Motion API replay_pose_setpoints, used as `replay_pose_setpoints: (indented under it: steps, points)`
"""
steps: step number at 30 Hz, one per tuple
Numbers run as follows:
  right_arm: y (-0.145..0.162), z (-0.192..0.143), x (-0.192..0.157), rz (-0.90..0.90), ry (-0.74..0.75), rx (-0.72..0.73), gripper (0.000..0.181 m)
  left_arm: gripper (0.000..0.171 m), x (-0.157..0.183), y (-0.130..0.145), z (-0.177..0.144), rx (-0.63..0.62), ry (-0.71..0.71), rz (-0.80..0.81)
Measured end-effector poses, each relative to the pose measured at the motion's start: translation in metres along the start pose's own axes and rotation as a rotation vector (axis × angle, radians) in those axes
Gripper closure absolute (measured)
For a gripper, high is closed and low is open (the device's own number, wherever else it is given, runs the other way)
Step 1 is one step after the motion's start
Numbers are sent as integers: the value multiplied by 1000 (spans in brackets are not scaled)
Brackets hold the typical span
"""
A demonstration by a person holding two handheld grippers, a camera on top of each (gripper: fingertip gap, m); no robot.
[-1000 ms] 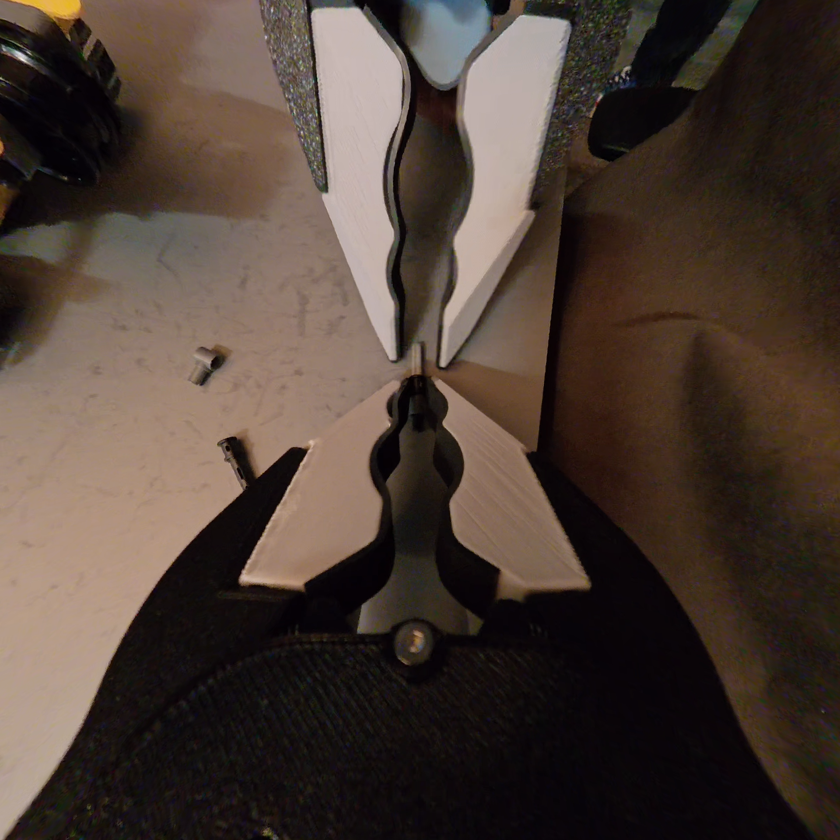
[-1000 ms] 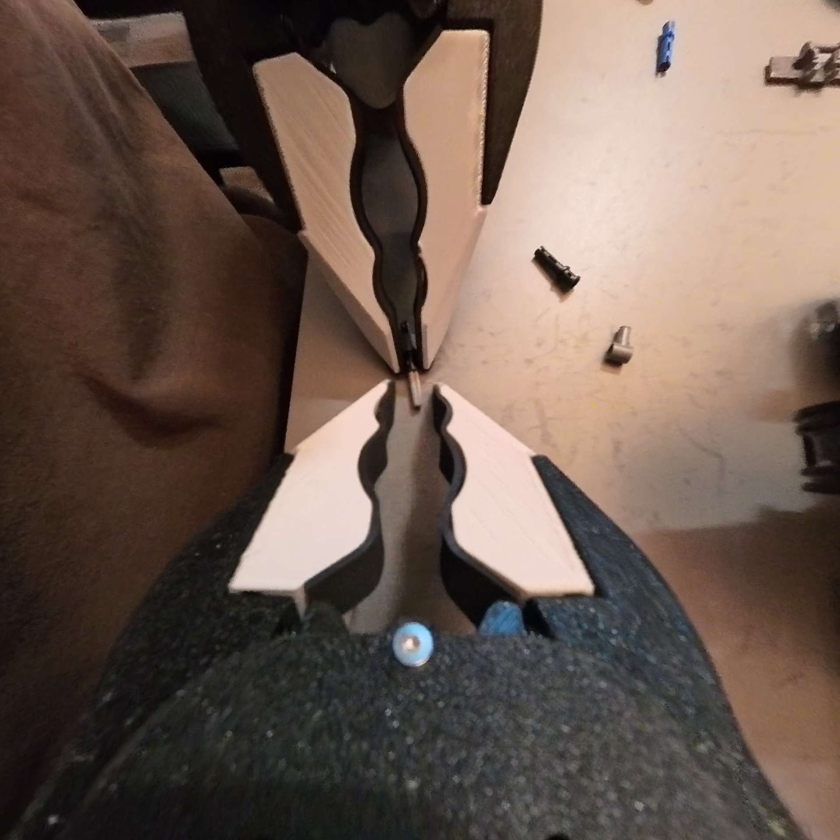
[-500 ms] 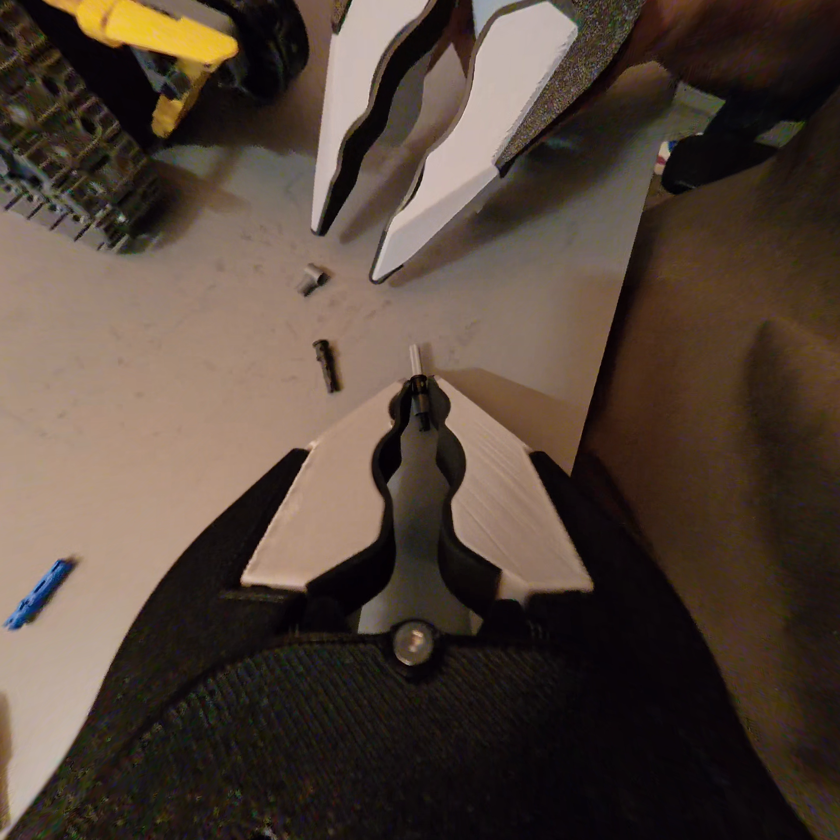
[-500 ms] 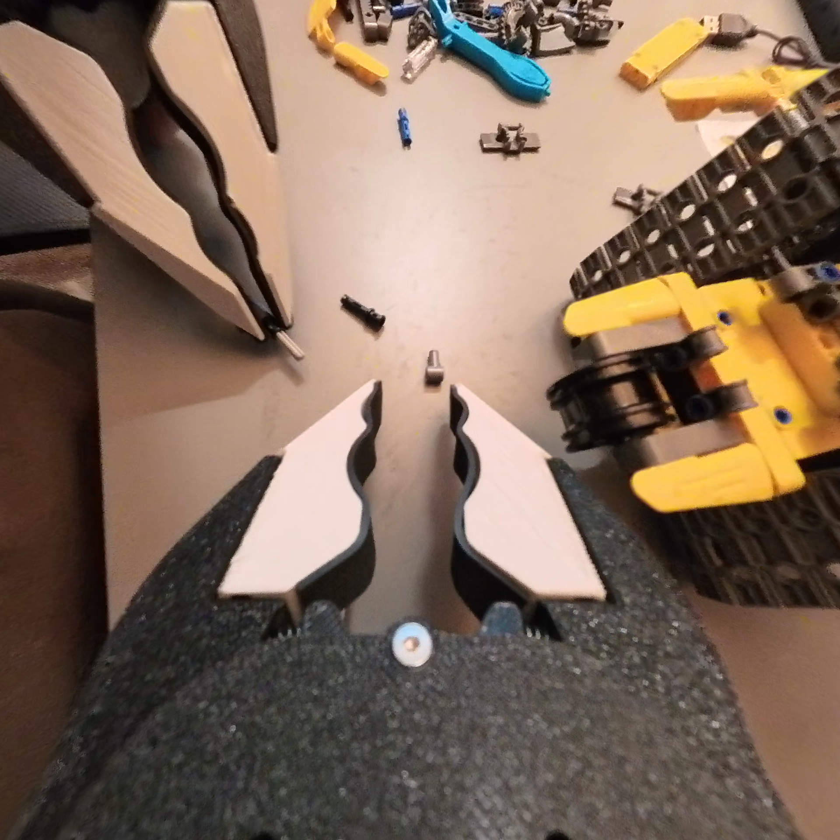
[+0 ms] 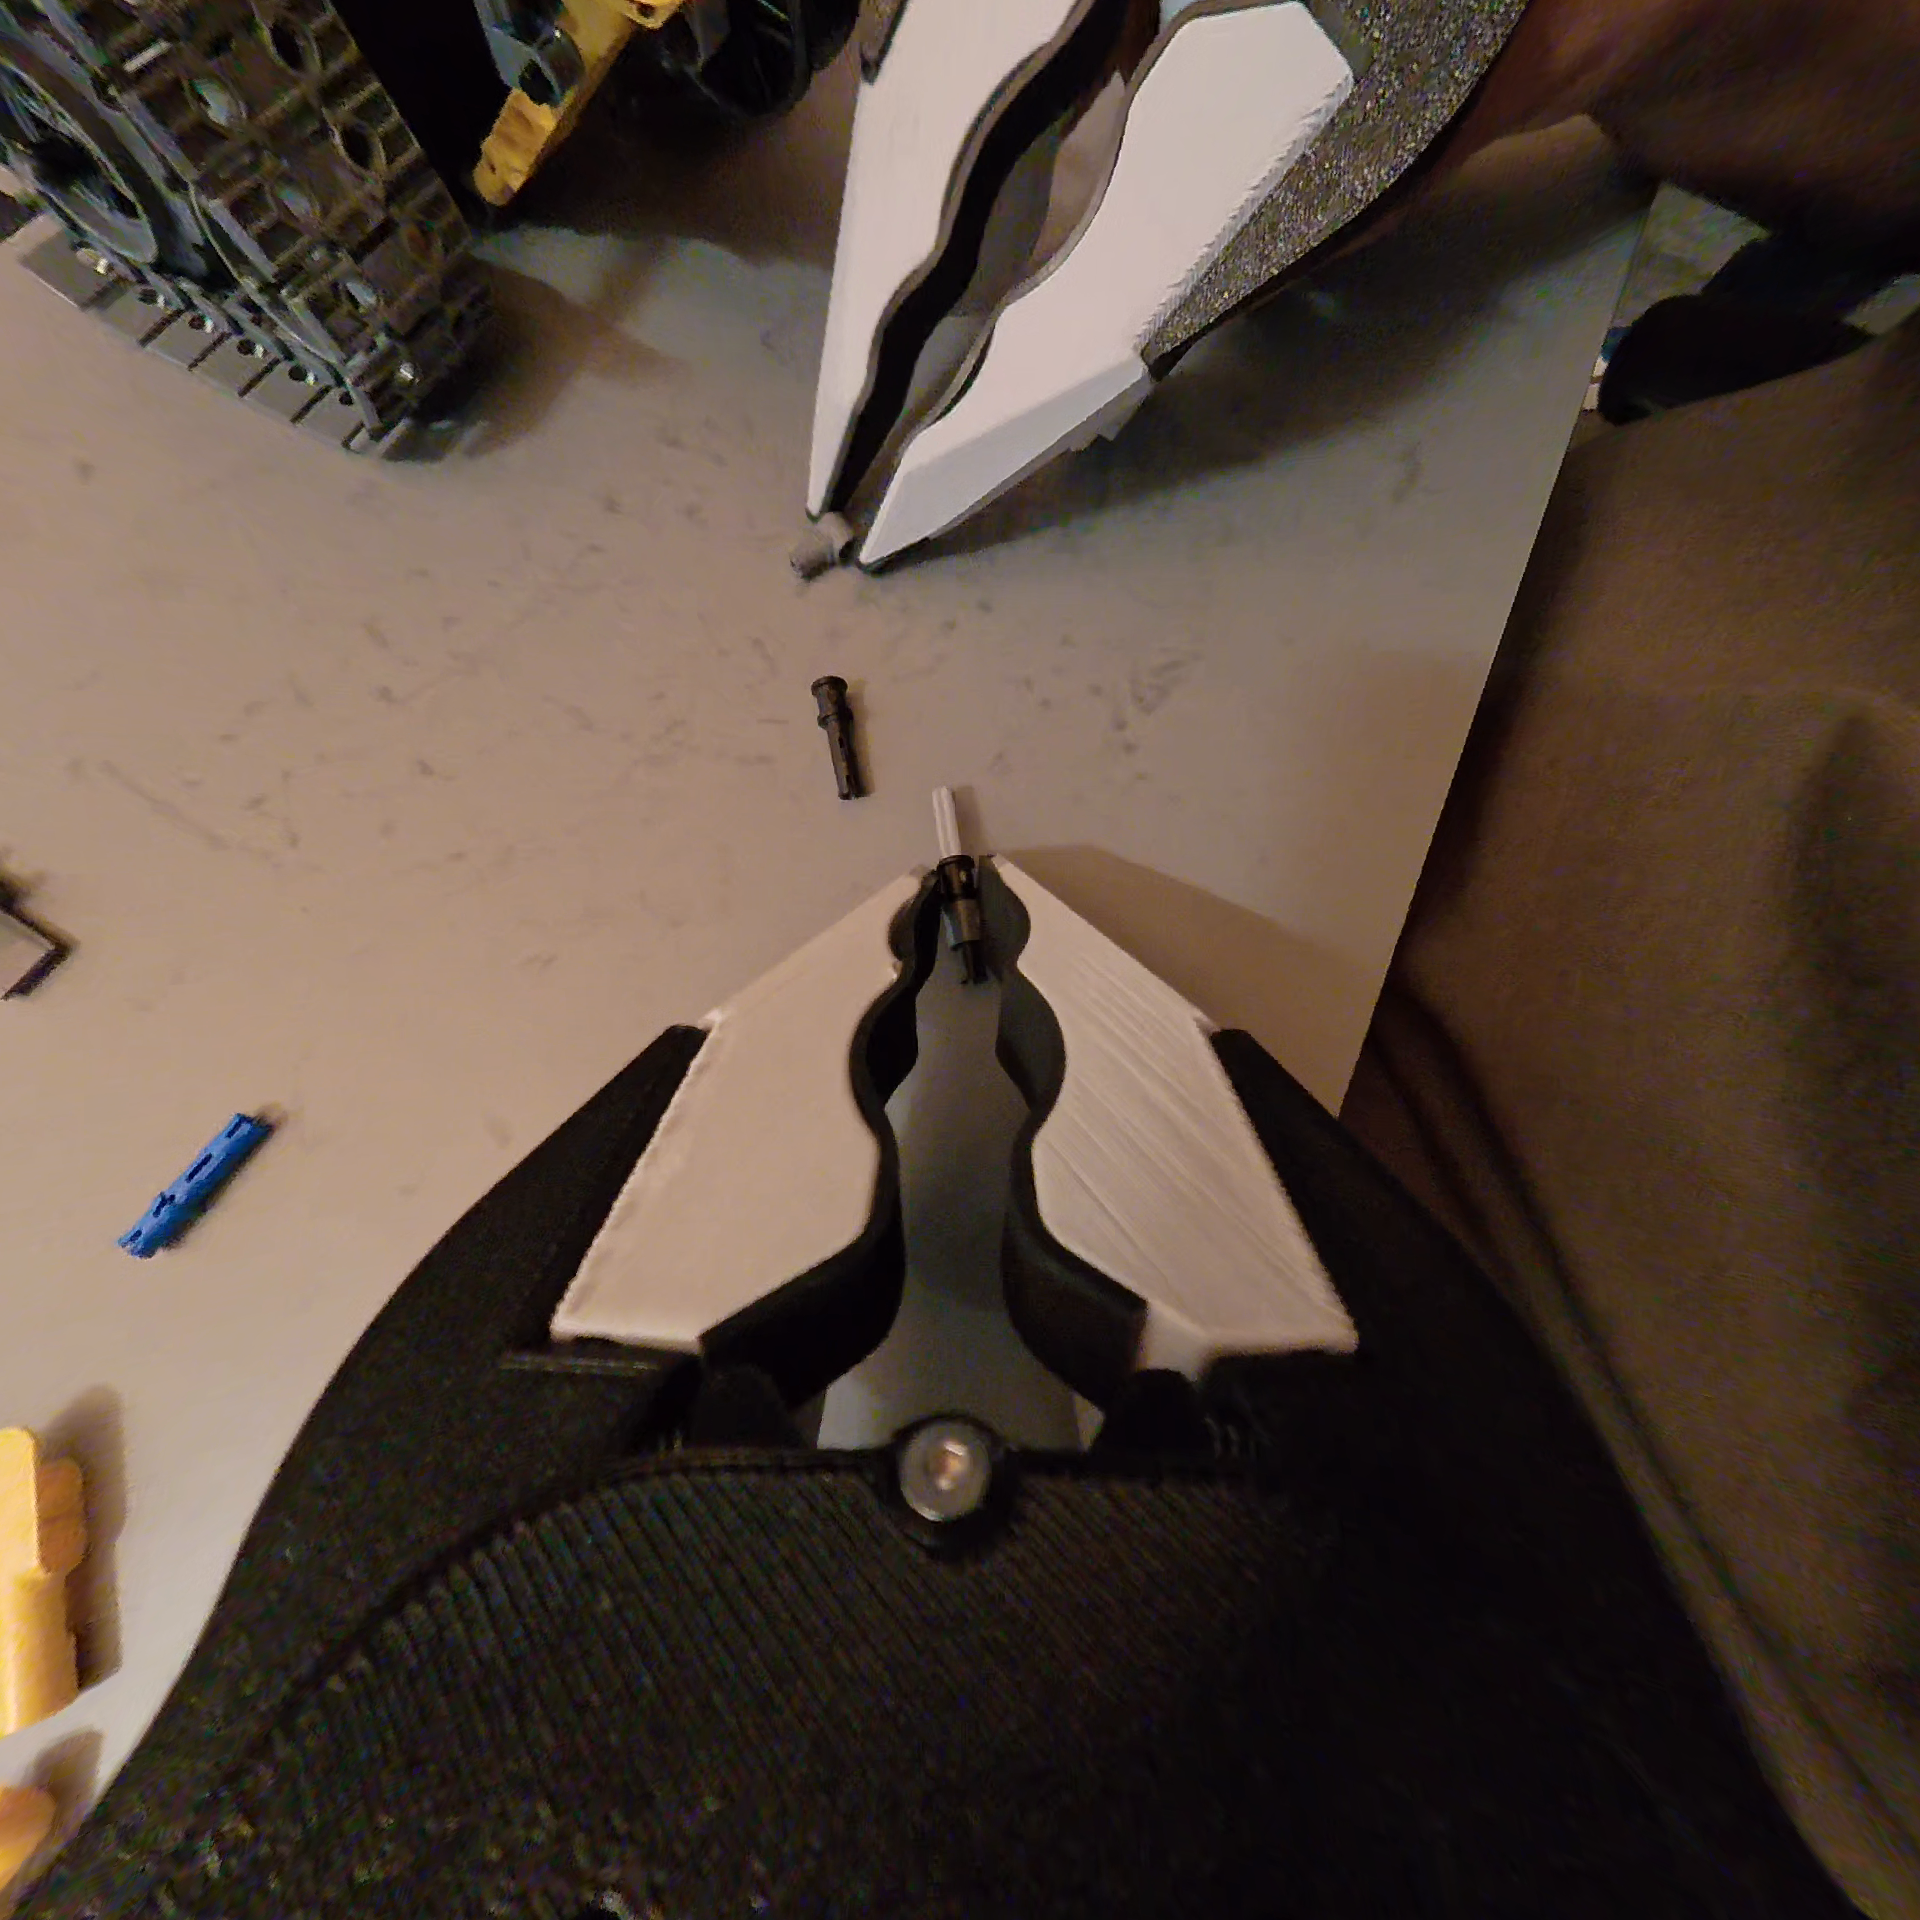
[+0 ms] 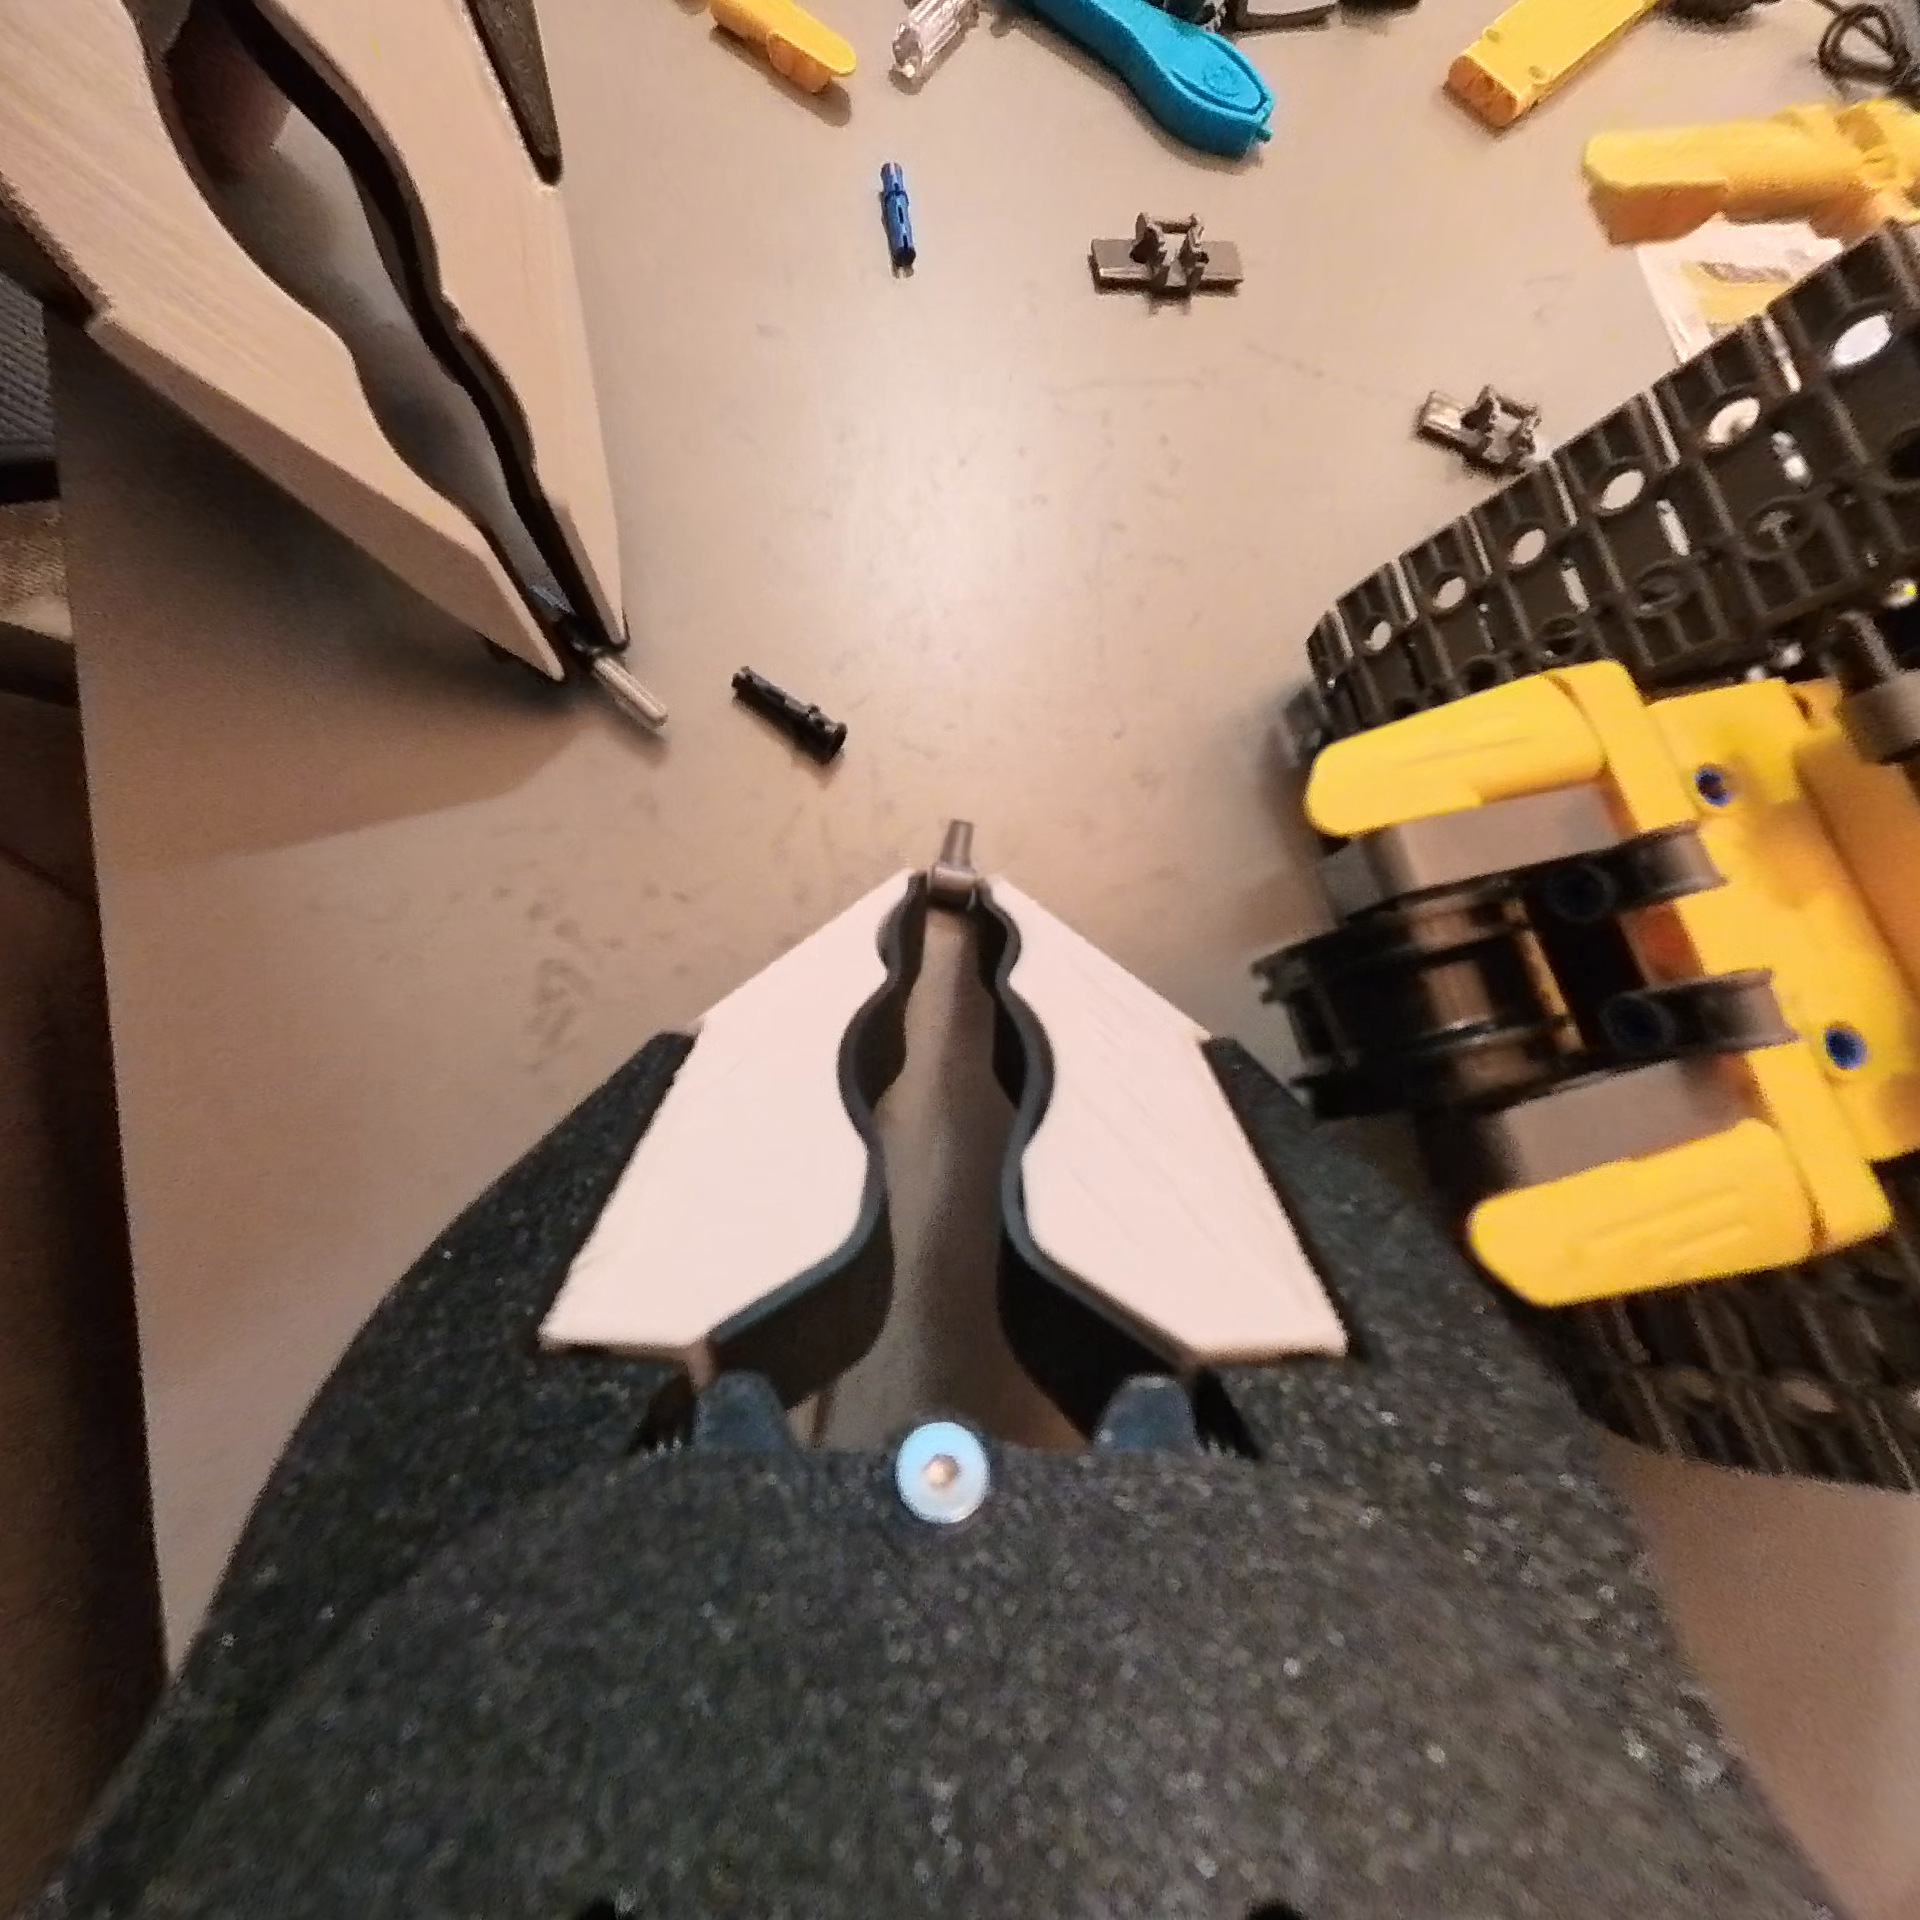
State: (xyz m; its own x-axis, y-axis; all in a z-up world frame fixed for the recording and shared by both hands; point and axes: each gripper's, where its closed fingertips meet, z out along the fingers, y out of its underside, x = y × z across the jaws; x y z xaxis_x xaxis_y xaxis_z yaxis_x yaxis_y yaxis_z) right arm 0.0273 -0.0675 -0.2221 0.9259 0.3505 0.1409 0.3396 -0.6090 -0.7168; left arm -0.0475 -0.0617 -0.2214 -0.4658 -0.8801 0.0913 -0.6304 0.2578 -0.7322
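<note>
My left gripper [image 5: 958,871] is shut on a small black-and-grey pin [image 5: 953,873] whose pale tip sticks out past the fingertips. It also shows in the right wrist view [image 6: 594,646]. My right gripper [image 6: 954,878] is shut on a small grey connector [image 6: 954,860] resting on the table. In the left wrist view the right gripper [image 5: 844,540] touches down with that grey connector [image 5: 823,549] at its tips. A loose black pin [image 5: 840,736] [image 6: 790,713] lies on the table between the two grippers.
A yellow and black tracked toy vehicle [image 6: 1621,935] stands right of my right gripper, also in the left wrist view [image 5: 260,208]. A blue pin [image 5: 192,1184] [image 6: 898,208], dark track links [image 6: 1164,255], yellow parts [image 6: 1756,171] and a teal tool [image 6: 1153,73] lie scattered. Brown cloth [image 5: 1704,935] covers the table edge. Left tips to right tips: about 8 cm.
The two grippers have drawn apart from tip to tip. My right gripper moved to the grey connector and closed on it. My left gripper kept hold of the pin.
</note>
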Motion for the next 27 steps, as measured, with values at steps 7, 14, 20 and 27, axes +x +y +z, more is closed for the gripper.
replay_pose_setpoints:
  steps: [7,14,20,27]
  points:
    - [8,-12,-22,49,-109,-2,173,166,5,-4,7,-11,9,29]
    - [16,-25,-43,-24,-182,-6,177,166,10,-7,12,-19,27,42]
    - [12,-24,-35,-10,-145,18,164,166,10,-7,13,-19,31,37]
    - [-7,-22,-39,-68,-179,115,150,166,9,-7,13,-20,34,33]
